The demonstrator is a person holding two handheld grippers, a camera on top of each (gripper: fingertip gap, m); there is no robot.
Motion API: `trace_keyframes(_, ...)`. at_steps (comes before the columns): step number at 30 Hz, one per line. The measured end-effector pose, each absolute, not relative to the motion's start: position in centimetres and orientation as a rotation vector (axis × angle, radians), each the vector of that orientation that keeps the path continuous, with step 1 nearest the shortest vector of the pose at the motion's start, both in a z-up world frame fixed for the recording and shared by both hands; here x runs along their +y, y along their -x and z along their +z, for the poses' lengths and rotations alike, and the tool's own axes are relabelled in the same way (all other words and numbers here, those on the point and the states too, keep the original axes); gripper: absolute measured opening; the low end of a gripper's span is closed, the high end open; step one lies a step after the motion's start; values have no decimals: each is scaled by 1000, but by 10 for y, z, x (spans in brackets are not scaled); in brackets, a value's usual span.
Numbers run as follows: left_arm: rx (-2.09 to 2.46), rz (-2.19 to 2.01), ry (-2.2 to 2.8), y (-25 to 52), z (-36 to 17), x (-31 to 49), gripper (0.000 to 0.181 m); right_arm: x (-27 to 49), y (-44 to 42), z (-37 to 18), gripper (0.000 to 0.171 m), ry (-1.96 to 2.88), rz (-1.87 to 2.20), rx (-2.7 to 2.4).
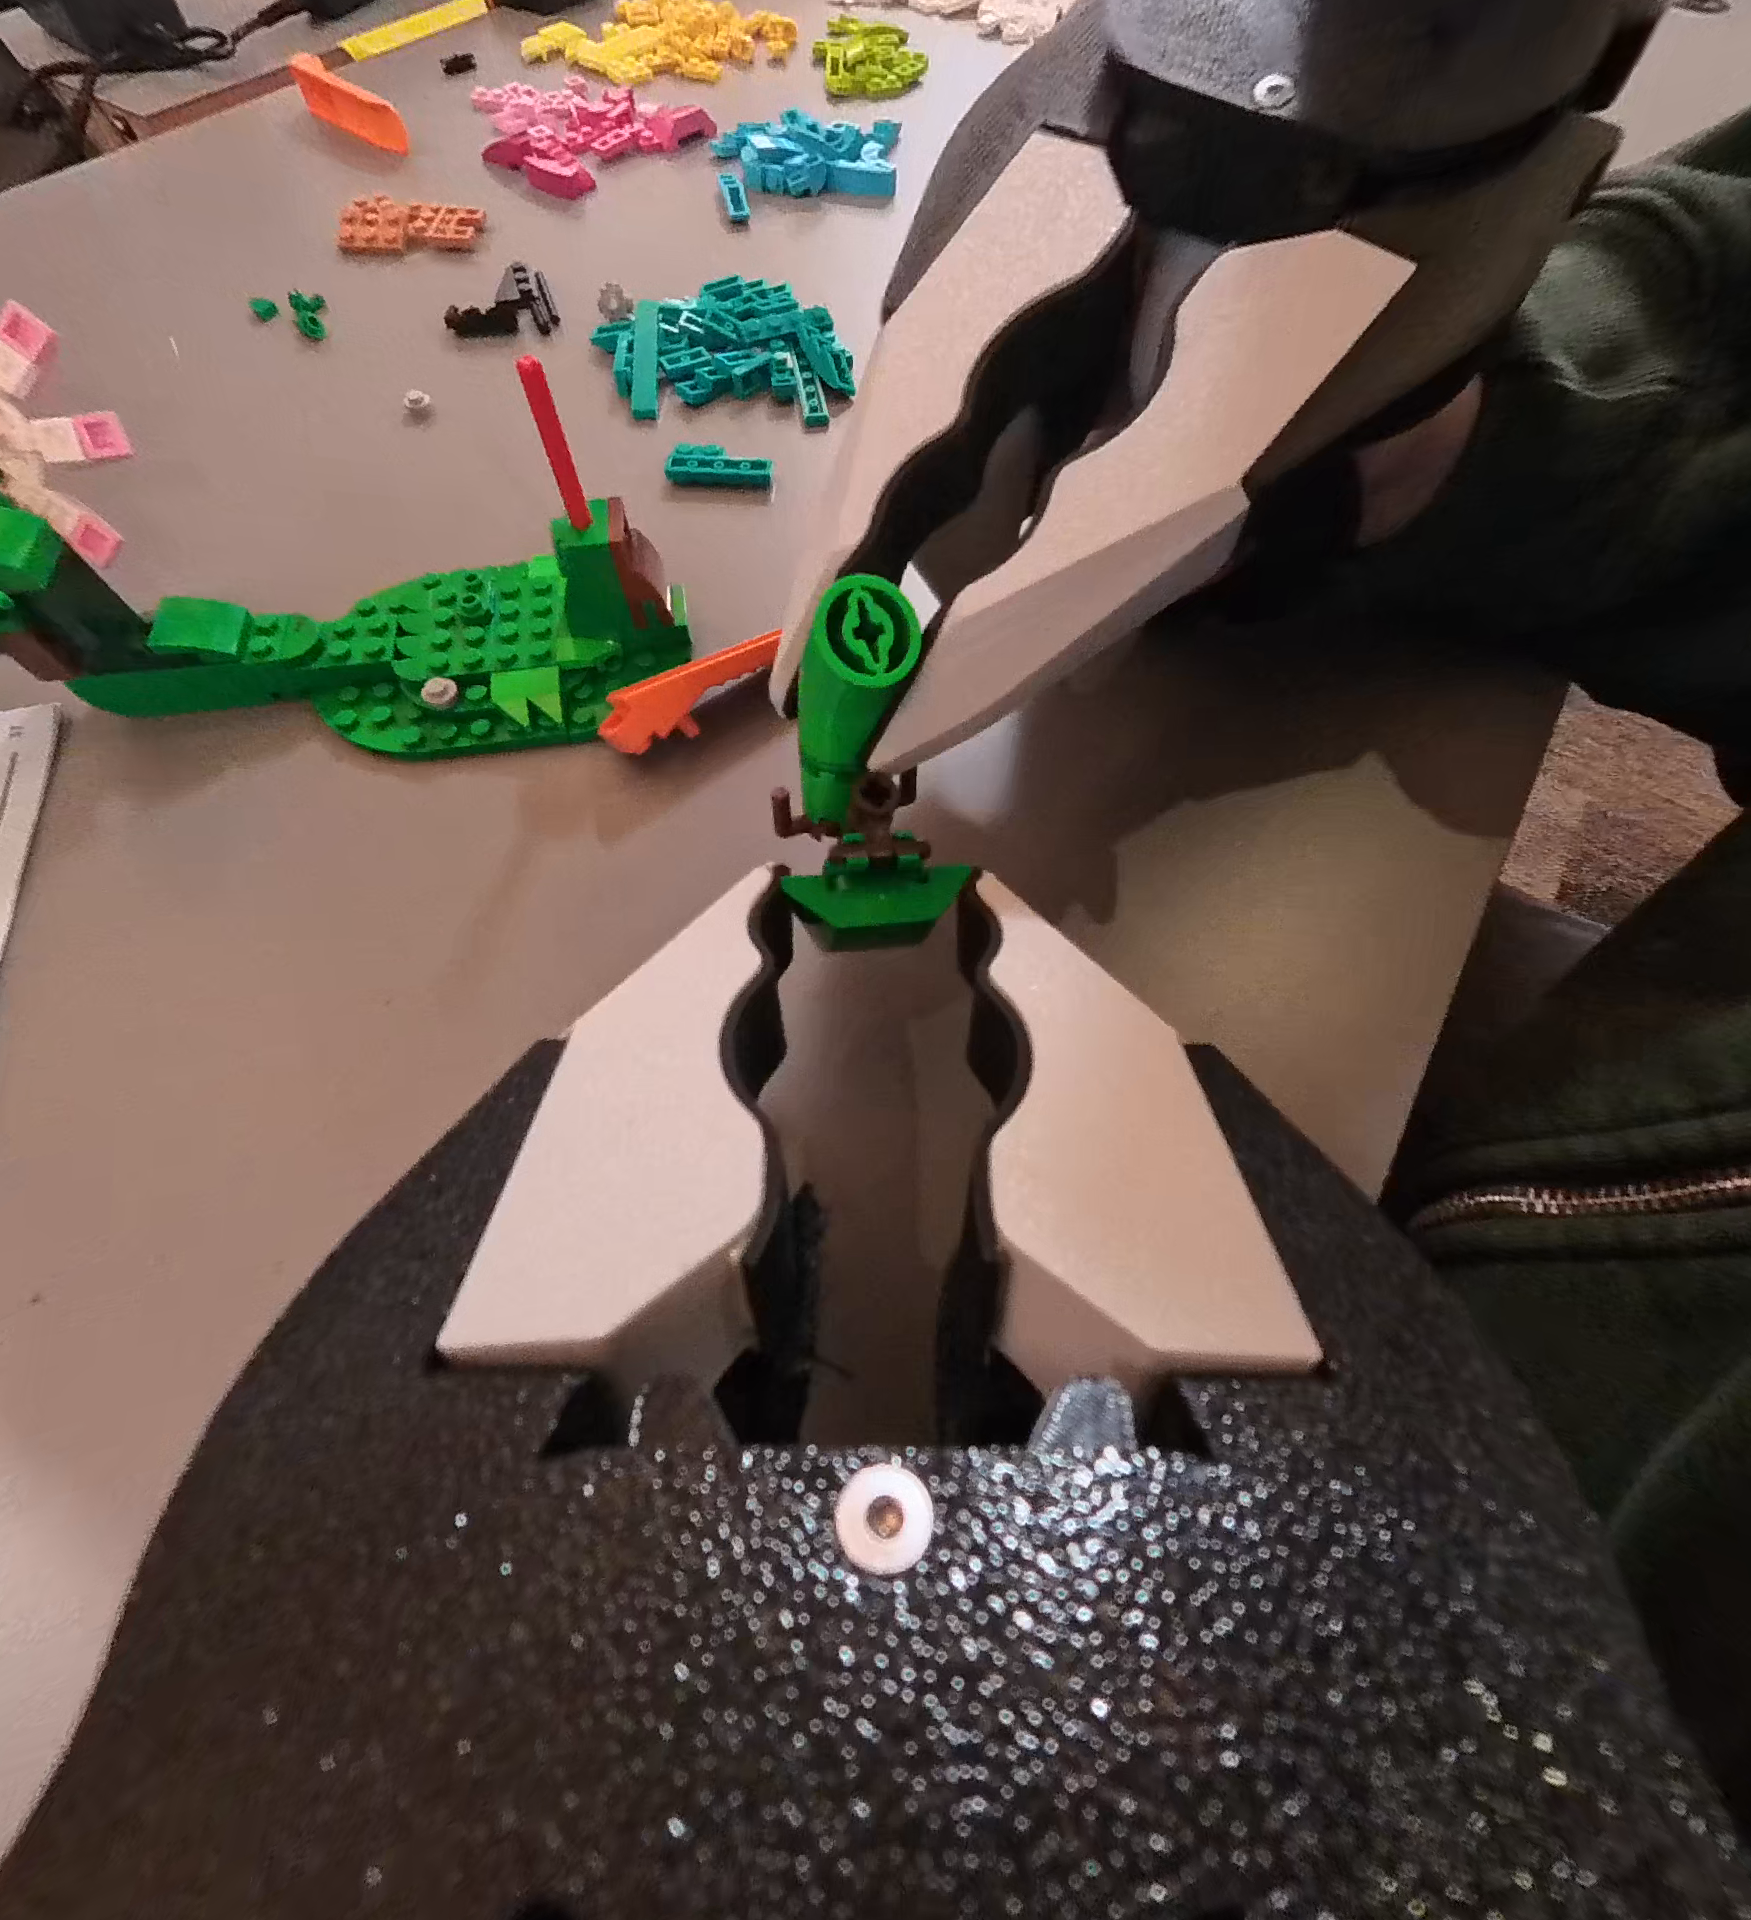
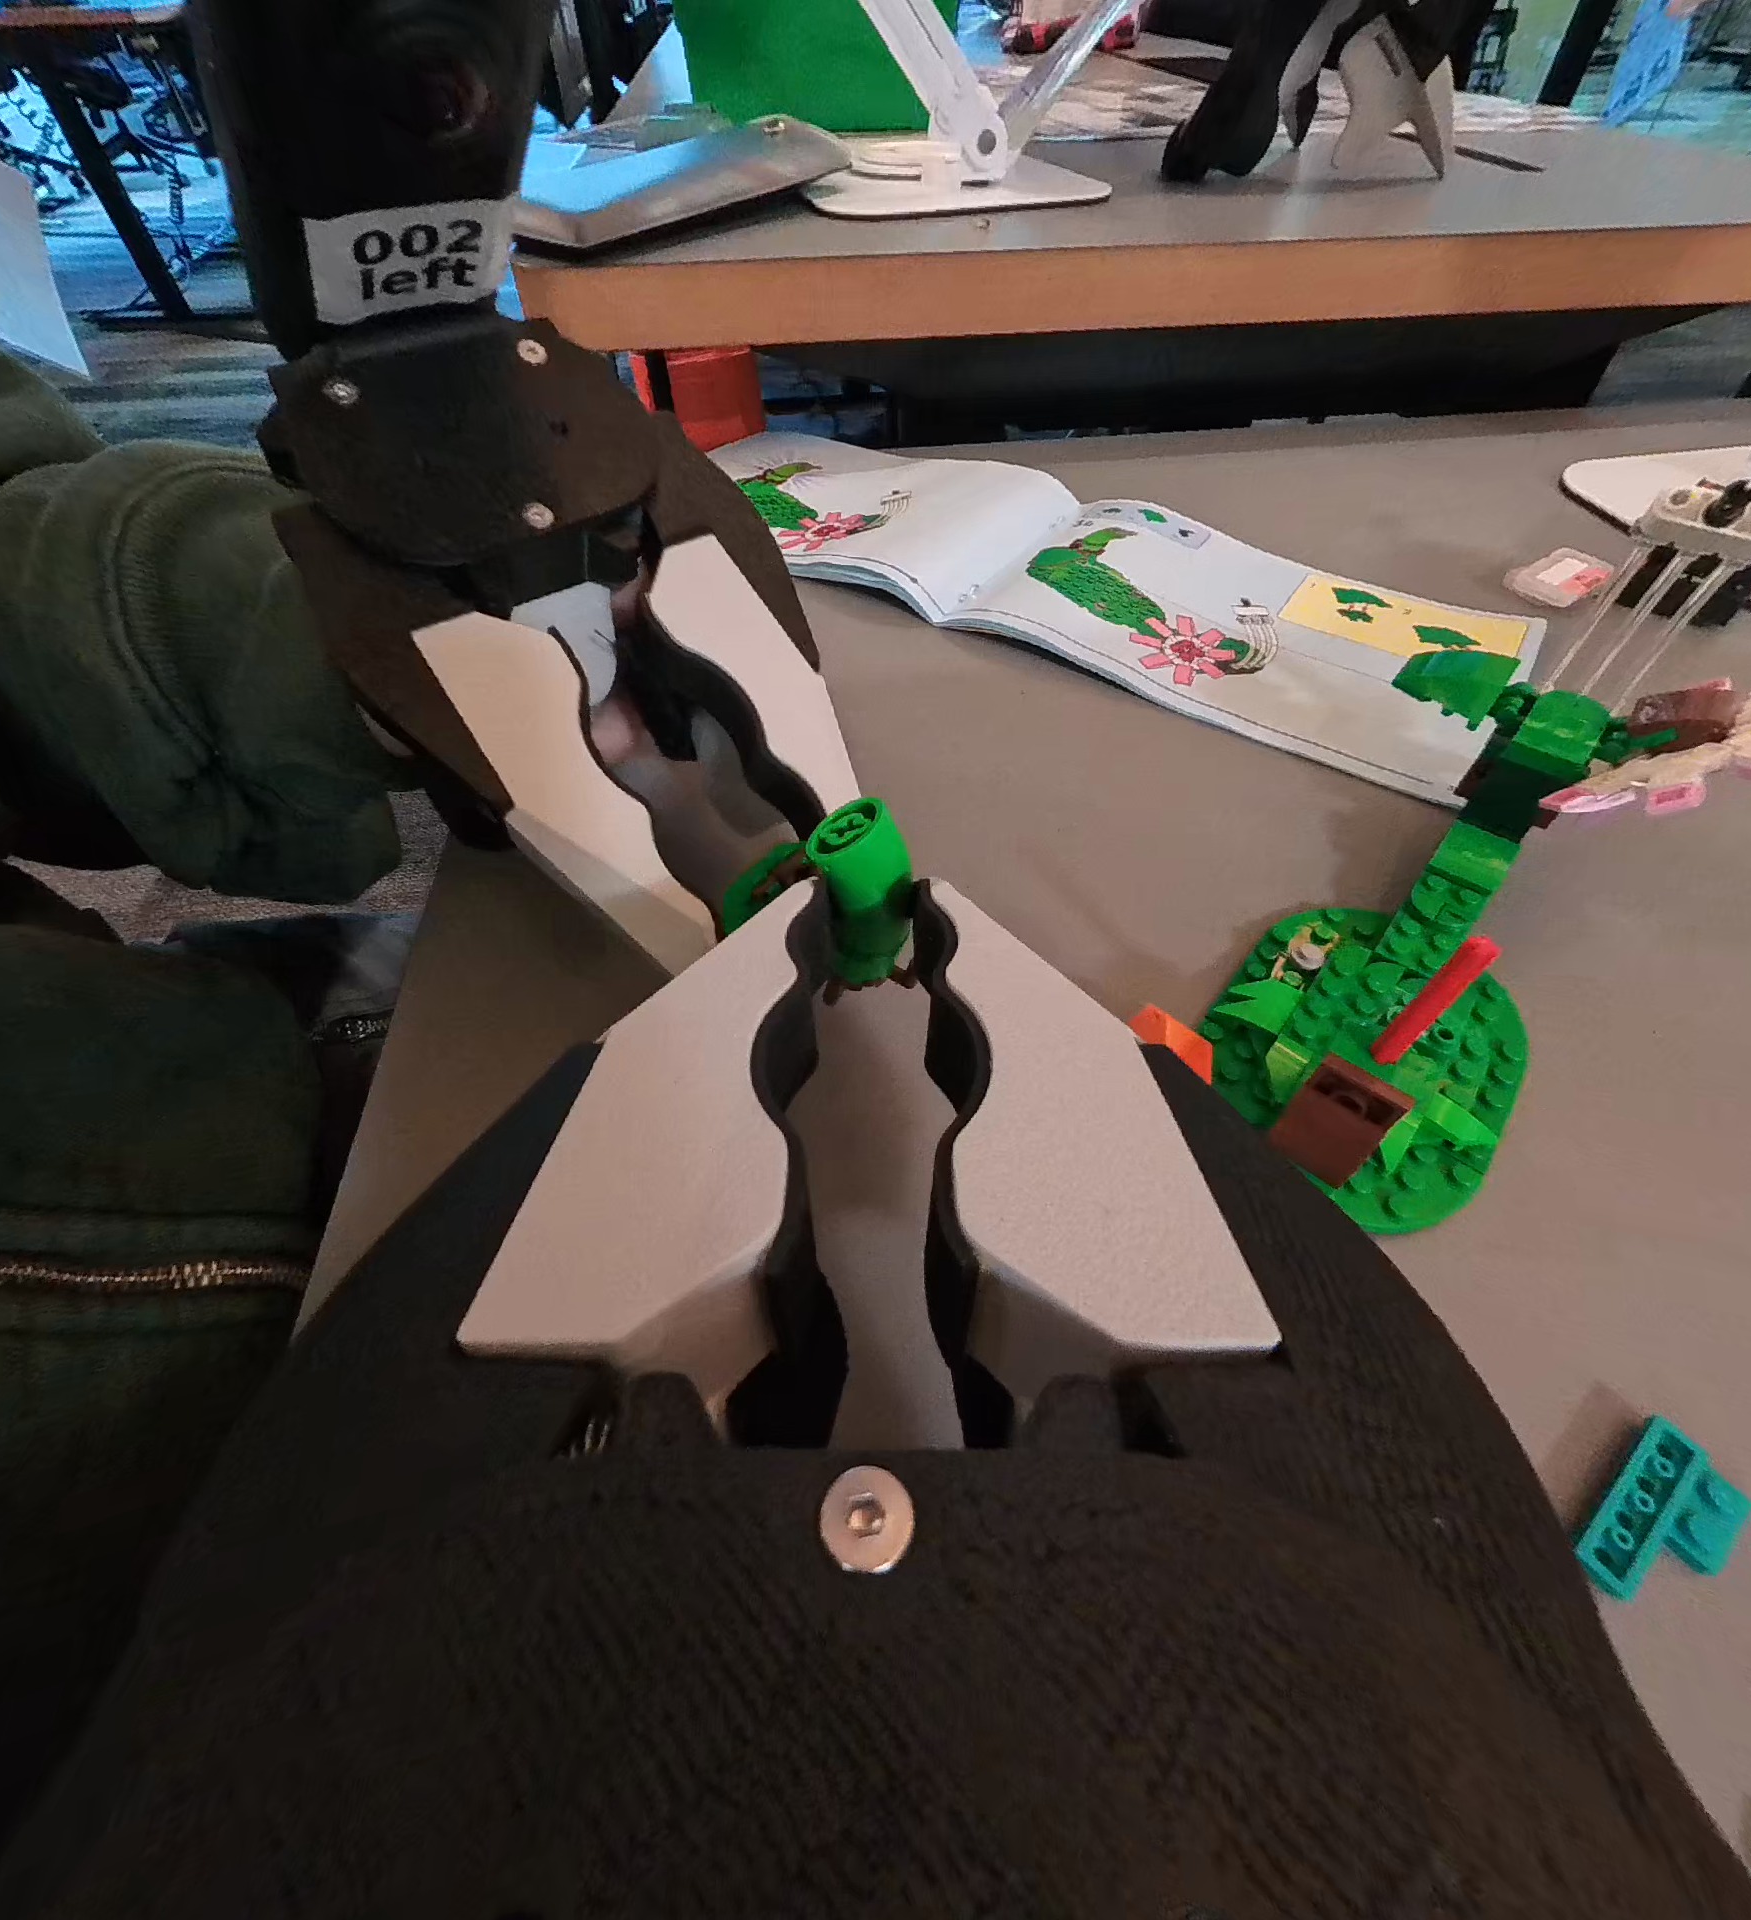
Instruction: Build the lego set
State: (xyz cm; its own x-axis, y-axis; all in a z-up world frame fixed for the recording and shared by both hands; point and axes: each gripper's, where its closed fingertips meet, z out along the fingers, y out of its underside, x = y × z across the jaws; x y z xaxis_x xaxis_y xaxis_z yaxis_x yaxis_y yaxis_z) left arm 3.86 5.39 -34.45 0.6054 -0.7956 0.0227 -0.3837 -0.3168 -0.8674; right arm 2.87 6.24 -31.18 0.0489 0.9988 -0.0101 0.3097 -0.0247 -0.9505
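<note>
My left gripper [image 1: 871,883] is shut on a small flat green leaf piece [image 1: 866,906] with a thin brown stem piece [image 1: 873,821] standing on it. My right gripper [image 2: 866,909] is shut on a green cone [image 2: 858,878] and holds it tilted, its narrow end at the brown stem. In the left wrist view the right gripper [image 1: 845,722] comes in from the upper right with the cone [image 1: 850,675]. In the right wrist view the left gripper [image 2: 746,873] comes in from the upper left. Both are held above the table's near edge.
The green model base with a red rod [image 1: 476,644] [image 2: 1370,1060] and a pink flower [image 1: 19,416] lies behind. An orange brick separator [image 1: 684,691] lies beside it. Sorted brick piles [image 1: 736,348] sit farther back. An open instruction booklet [image 2: 1058,582] and loose teal bricks [image 2: 1660,1507] lie nearby. Left and right tips are no more than a few centimetres apart. The orange brick separator [image 1: 684,691] is about 7 cm from both grippers' fingertips.
</note>
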Motion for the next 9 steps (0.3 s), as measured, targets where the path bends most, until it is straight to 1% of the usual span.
trace_keyframes(9, 953, -573, 1976, -39, -351, 52, 26, 60, -28, -310, 14, 1426, 973, -1403)
